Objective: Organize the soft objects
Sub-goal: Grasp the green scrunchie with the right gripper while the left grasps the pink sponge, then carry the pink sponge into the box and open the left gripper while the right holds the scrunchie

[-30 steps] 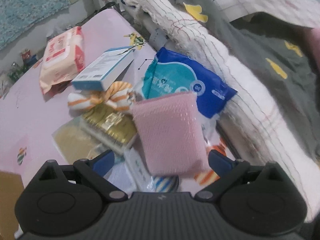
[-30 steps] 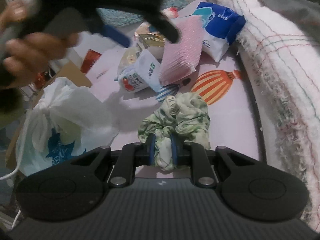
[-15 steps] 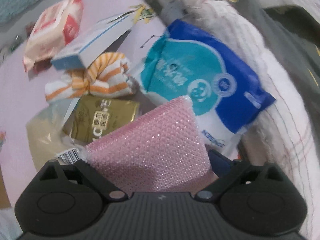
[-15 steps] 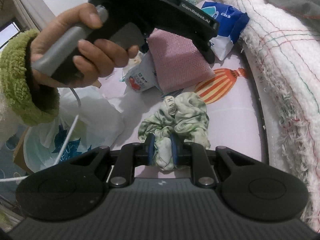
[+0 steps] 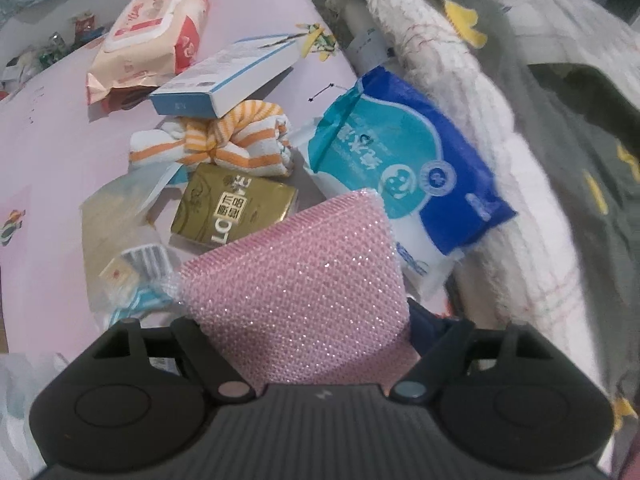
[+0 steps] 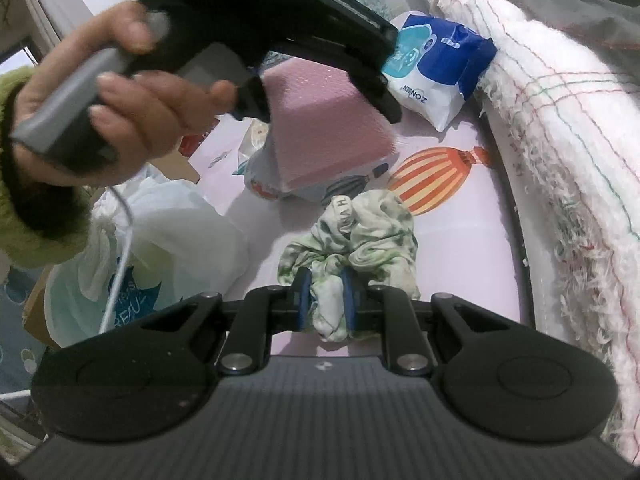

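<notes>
A pink sparkly sponge (image 5: 296,280) fills the gap between the fingers of my left gripper (image 5: 304,320). The jaws are closing, and both pads touch the sponge's sides. In the right wrist view the same sponge (image 6: 328,132) tilts over a white packet (image 6: 260,176), with a hand gripping the left gripper's handle above it. My right gripper (image 6: 324,304) is shut on a crumpled green-patterned cloth (image 6: 372,240) that rests on the pink table (image 6: 460,248). An orange-striped rolled cloth (image 5: 224,140) lies further back.
A blue tissue pack (image 5: 404,164), a gold packet (image 5: 232,208), a blue-white box (image 5: 228,80) and a wet-wipes pack (image 5: 152,36) crowd the table. A rolled white blanket (image 6: 560,128) runs along the right. A white plastic bag (image 6: 152,248) hangs at the left.
The left gripper dropped over the pink sponge and rolled, and its fingers have narrowed onto the sponge's sides. The right gripper kept still on the green cloth.
</notes>
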A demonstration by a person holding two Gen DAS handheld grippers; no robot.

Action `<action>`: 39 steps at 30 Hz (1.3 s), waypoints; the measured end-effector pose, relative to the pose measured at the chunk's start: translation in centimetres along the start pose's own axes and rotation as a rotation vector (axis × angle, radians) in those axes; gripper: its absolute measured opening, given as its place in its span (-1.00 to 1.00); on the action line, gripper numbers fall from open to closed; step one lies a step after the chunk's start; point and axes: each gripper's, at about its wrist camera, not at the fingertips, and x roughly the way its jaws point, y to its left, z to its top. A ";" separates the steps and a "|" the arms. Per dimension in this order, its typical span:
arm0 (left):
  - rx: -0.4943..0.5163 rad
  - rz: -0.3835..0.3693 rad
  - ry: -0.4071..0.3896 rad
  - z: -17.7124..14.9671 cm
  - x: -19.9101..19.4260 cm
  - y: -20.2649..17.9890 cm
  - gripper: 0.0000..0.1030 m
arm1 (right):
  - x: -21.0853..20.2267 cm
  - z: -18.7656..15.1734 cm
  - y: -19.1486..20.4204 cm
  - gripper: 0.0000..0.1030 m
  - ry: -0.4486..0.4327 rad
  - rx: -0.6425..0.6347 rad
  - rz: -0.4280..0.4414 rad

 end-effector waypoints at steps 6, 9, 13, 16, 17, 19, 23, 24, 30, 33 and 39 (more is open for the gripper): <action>0.018 -0.063 -0.102 -1.1 -4.8 -0.7 0.61 | 0.4 -0.2 0.8 -0.71 -0.008 -0.017 -0.021; 0.003 -0.077 -0.147 -1.5 -6.9 -0.9 0.61 | 0.6 -0.3 1.2 -0.71 -0.014 -0.037 -0.035; -0.016 -0.091 -0.189 -2.7 -10.1 0.2 0.60 | 0.6 -0.4 1.6 -0.71 -0.021 -0.054 -0.044; -0.024 -0.092 -0.246 -4.4 -14.0 2.2 0.60 | 0.6 -0.6 2.0 -0.71 -0.025 -0.077 -0.058; -0.026 -0.082 -0.270 -5.0 -15.4 3.1 0.60 | 0.7 -0.6 2.0 -0.71 -0.026 -0.083 -0.063; -0.039 -0.051 -0.327 -6.5 -18.7 5.4 0.61 | 0.7 -0.7 2.1 -0.71 -0.029 -0.086 -0.066; -0.102 0.050 -0.424 -10.1 -24.9 11.4 0.61 | 0.6 -0.5 1.9 -0.72 -0.035 -0.074 -0.062; -0.127 0.079 -0.450 -11.2 -26.2 13.2 0.61 | 0.5 -0.5 1.9 -0.72 -0.037 -0.065 -0.059; -0.290 0.151 -0.511 -16.6 -29.5 24.2 0.61 | 0.4 -0.2 1.0 -0.76 -0.053 0.038 -0.034; -0.333 0.135 -0.464 -17.6 -27.8 28.8 0.61 | 0.5 0.3 0.9 -0.76 -0.058 0.118 0.002; -0.293 0.132 -0.360 -16.4 -21.6 34.0 0.62 | -0.7 2.7 4.9 -0.77 -0.094 0.112 0.036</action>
